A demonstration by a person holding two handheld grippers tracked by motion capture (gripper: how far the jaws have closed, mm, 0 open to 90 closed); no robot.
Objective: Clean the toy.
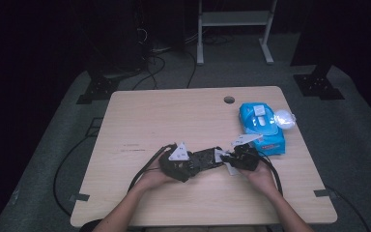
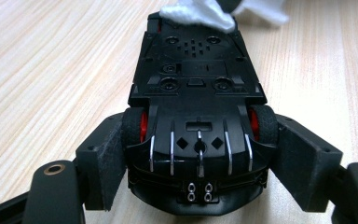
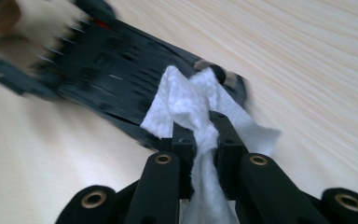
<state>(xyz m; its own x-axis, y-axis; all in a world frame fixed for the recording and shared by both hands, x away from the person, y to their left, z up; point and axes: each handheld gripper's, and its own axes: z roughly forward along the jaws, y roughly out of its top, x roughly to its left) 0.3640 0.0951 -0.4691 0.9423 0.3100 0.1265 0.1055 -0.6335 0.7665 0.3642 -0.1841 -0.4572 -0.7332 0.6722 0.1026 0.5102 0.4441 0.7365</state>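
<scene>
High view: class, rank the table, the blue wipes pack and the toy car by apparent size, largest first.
1. Table, by far the largest.
2. Wipes pack.
3. Toy car, though the grippers cover both its ends, so its place after the pack is unsure.

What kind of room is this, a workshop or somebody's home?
Probably a lab or recording room, not a home: one bare wooden table on grey carpet, cables trailing across the floor, and dark equipment stands around it in dim surroundings.
</scene>
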